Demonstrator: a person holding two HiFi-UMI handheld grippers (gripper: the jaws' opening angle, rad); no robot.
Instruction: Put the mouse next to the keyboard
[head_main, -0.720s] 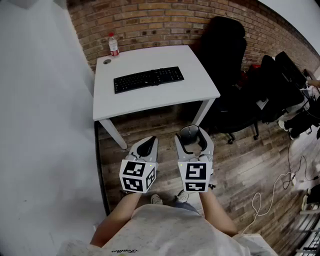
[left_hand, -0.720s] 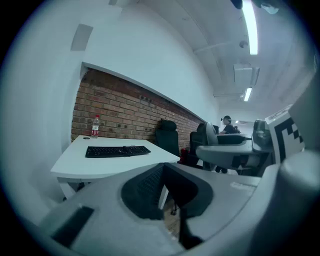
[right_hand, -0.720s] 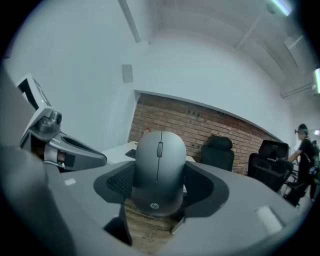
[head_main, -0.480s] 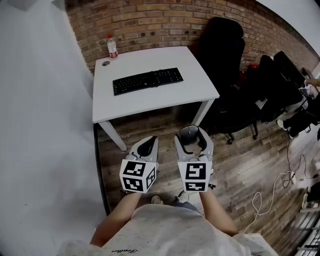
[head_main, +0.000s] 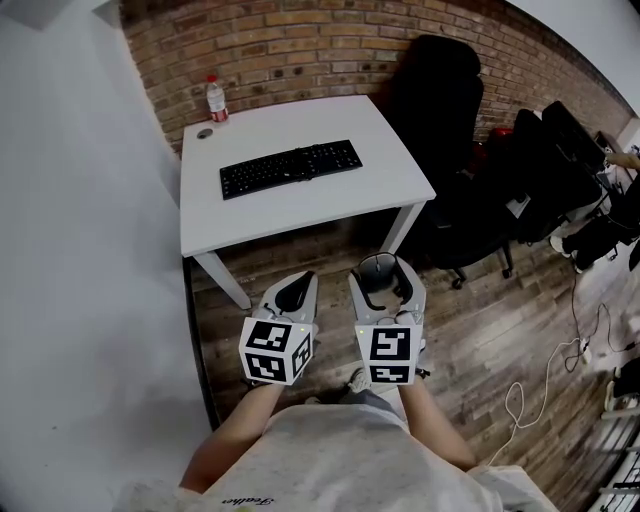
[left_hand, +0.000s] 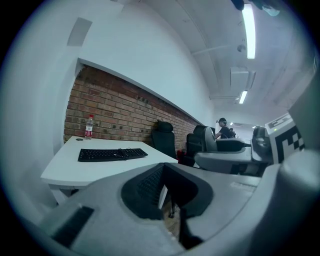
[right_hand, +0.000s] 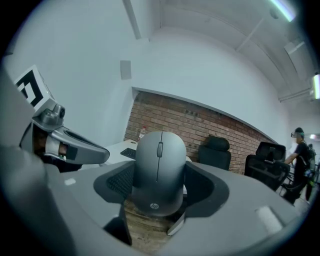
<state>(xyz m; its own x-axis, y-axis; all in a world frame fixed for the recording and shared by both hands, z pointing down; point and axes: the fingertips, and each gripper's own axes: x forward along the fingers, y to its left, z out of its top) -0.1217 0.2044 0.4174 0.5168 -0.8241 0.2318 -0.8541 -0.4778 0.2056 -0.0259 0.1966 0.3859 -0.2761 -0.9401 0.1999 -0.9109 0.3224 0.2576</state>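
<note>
Grey and rounded, the wireless mouse (right_hand: 159, 170) sits upright between the jaws of the right gripper (head_main: 381, 274), which stand wide and press on its two sides; its scroll wheel faces the gripper's camera and a small logo shows near its lower end. The mouse is in the air above the wooden floor (head_main: 480, 335), near the person's body and well apart from the table.

The left gripper (head_main: 293, 292) is held just beside the right one at about the same height. Its jaws are drawn together to a narrow slit with nothing between them.

Ahead stands a white table (head_main: 300, 215) against a red brick wall (head_main: 300, 45). A black keyboard (head_main: 290, 168) lies across the middle of the tabletop, slightly angled. At the far left corner stands a clear plastic bottle (head_main: 213, 98) with a red cap and label, and a small dark round item (head_main: 204, 133) lies near it. A black office chair (head_main: 440, 100) stands to the right of the table, and a white cable (head_main: 522, 398) trails over the floor further right.
</note>
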